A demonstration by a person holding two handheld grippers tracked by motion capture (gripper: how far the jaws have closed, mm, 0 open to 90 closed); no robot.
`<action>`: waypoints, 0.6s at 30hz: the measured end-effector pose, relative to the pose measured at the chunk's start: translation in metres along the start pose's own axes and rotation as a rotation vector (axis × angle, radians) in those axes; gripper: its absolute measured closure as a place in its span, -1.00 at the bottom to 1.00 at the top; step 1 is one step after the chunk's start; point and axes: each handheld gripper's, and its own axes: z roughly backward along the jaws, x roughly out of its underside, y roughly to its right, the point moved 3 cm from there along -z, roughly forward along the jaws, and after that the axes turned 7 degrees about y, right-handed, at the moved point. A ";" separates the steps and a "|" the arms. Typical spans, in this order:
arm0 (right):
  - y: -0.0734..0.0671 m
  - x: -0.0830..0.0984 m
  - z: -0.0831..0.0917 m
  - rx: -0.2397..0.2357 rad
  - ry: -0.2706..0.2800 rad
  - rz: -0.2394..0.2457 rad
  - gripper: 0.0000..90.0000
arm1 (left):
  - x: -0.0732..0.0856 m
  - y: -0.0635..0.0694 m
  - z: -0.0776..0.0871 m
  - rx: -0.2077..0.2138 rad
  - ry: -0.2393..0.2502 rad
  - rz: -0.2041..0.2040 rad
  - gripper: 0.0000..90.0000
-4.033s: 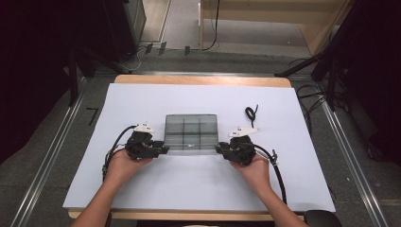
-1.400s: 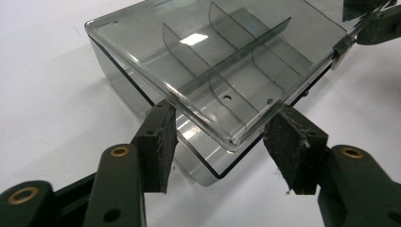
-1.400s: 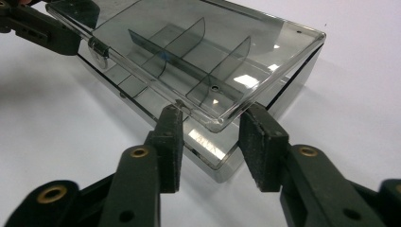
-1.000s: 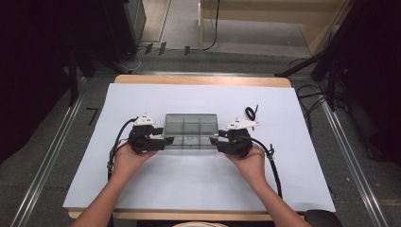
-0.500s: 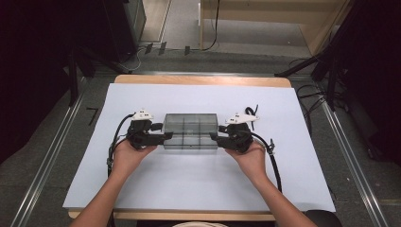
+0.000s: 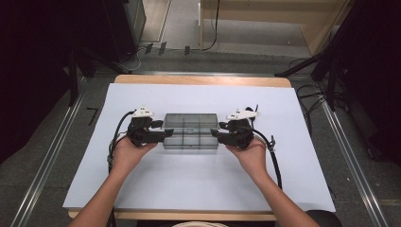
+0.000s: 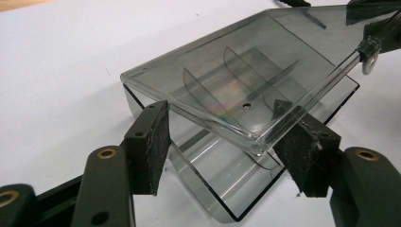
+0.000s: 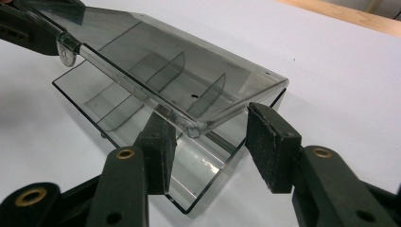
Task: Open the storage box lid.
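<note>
A smoky clear plastic box [image 6: 190, 132] with inner dividers lies mid-table on the white sheet. Its hinged lid [image 7: 246, 71] tilts up off the base [image 7: 222, 189], front edge raised. My left gripper [image 6: 165, 135] is at the box's left end and my right gripper [image 6: 213, 135] at its right end, both pointing inward. In the left gripper view the jaws [image 7: 222, 113] stand apart with the lid's end lying across the pad tips. The right gripper view shows the same [image 8: 210, 118], one pad [image 8: 158, 142] at the lid's front corner. I see no squeeze on the lid.
The white sheet [image 6: 189, 189] covers a wooden table whose far edge [image 6: 203, 80] shows. A small black item [image 6: 257, 109] lies just behind the right gripper. Cables trail from both grippers toward the person. Dark stands and floor rails flank the table.
Since four seconds ago both grippers have moved from the box's near corners farther up the table to the middle of its ends. Over the last second they crept slightly farther.
</note>
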 end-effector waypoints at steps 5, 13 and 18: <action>0.000 -0.004 0.000 0.004 0.004 0.008 0.22 | -0.004 -0.002 0.000 0.001 0.007 0.007 -0.12; 0.003 -0.013 -0.002 0.009 0.014 0.011 0.25 | -0.013 -0.003 -0.002 -0.011 0.016 -0.010 -0.11; 0.006 -0.017 -0.003 0.007 0.023 0.003 0.29 | -0.020 -0.005 -0.003 -0.015 0.016 -0.015 -0.09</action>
